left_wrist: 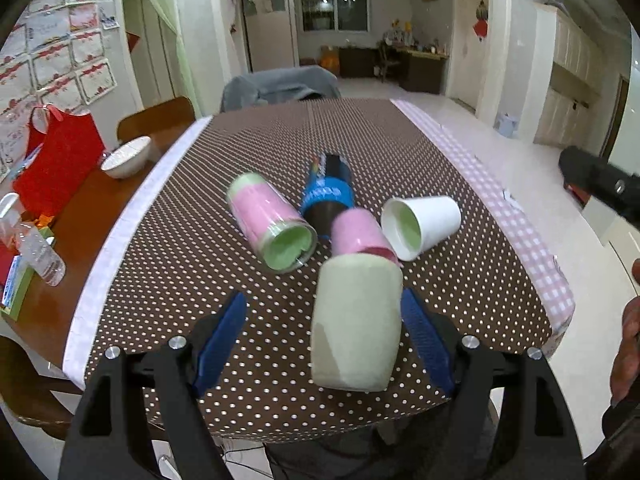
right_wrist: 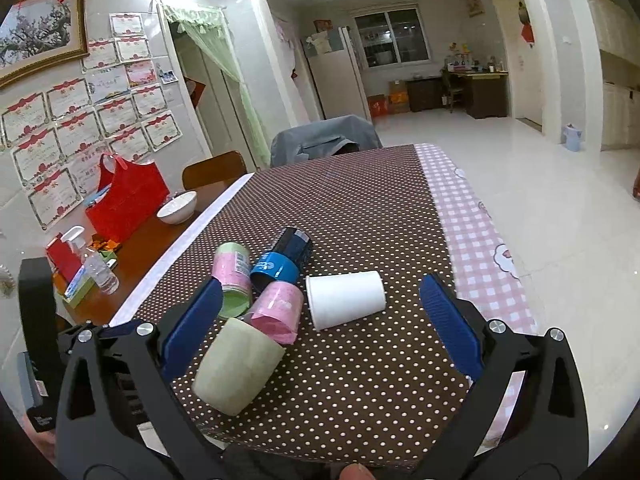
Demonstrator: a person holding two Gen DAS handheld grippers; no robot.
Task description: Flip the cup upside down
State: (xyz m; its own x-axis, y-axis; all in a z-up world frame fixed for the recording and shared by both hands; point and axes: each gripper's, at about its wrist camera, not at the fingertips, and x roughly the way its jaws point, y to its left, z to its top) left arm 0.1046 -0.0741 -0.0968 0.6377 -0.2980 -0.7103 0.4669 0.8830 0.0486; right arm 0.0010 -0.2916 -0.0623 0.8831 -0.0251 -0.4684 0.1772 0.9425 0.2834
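Note:
A pale green cup (left_wrist: 356,324) lies on its side near the front edge of the brown dotted tablecloth (left_wrist: 240,184), base toward me. It lies between the blue fingers of my open left gripper (left_wrist: 324,320), close to the right finger (left_wrist: 424,332). It also shows in the right wrist view (right_wrist: 236,364), beside my open right gripper's (right_wrist: 320,312) left finger (right_wrist: 192,320). A white paper cup (left_wrist: 420,224) (right_wrist: 346,298) lies on its side further on, between the right gripper's fingers.
A pink can (left_wrist: 272,228), a blue-banded dark can (left_wrist: 328,196) and a pink cup (left_wrist: 360,232) lie clustered mid-table. A white bowl (left_wrist: 126,156), red bag (left_wrist: 60,156) and water bottle (left_wrist: 38,252) stand on the wooden table at left. A grey-draped chair (left_wrist: 280,84) is behind.

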